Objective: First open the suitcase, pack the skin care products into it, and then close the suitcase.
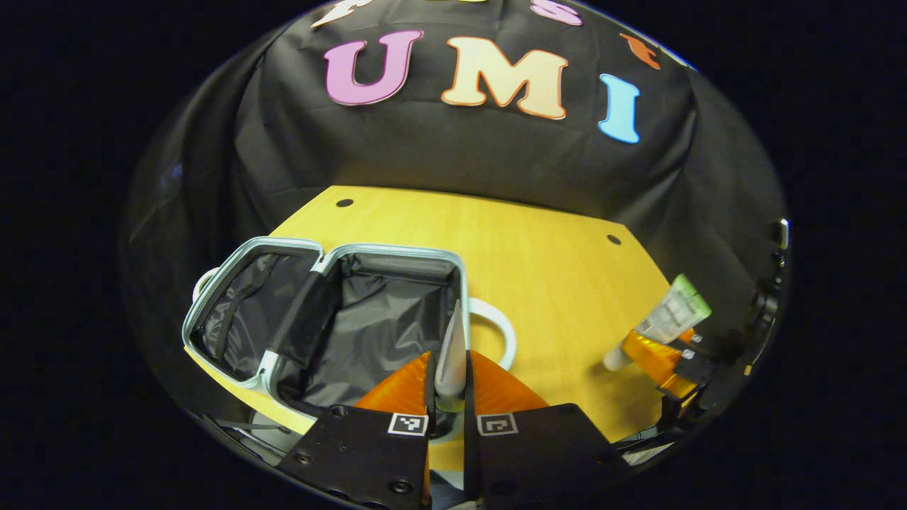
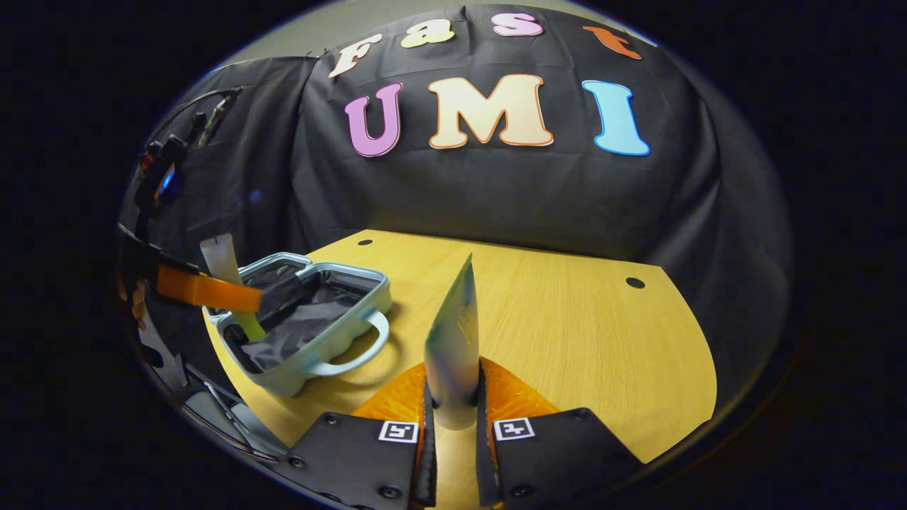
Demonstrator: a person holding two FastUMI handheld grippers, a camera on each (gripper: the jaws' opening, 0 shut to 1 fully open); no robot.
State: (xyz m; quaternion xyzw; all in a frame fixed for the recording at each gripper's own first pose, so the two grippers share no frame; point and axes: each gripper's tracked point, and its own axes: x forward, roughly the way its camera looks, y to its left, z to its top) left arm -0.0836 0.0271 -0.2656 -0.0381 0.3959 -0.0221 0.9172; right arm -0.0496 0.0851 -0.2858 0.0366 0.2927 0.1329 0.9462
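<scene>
A small pale blue suitcase (image 1: 397, 249) lies open on the wooden table, its black lining showing in both halves. My left gripper (image 1: 451, 375) is shut on a pale tube (image 1: 451, 347), held edge-on over the suitcase's near right corner. In the right gripper view that left gripper (image 2: 241, 297) holds the same white tube (image 2: 221, 261) upright, its green cap down inside the suitcase (image 2: 297, 375). My right gripper (image 2: 453, 386) is shut on a second tube (image 2: 453, 333) that points up over the table. That tube (image 1: 673, 312), with its green end, also appears at the far right with the right gripper (image 1: 666, 358).
The wooden table (image 2: 581, 340) stretches bare to the right of the suitcase, with small dark holes near its back edge. The suitcase's carry handle (image 2: 354, 354) sticks out toward the table's middle. Black cloth walls close in behind and on both sides.
</scene>
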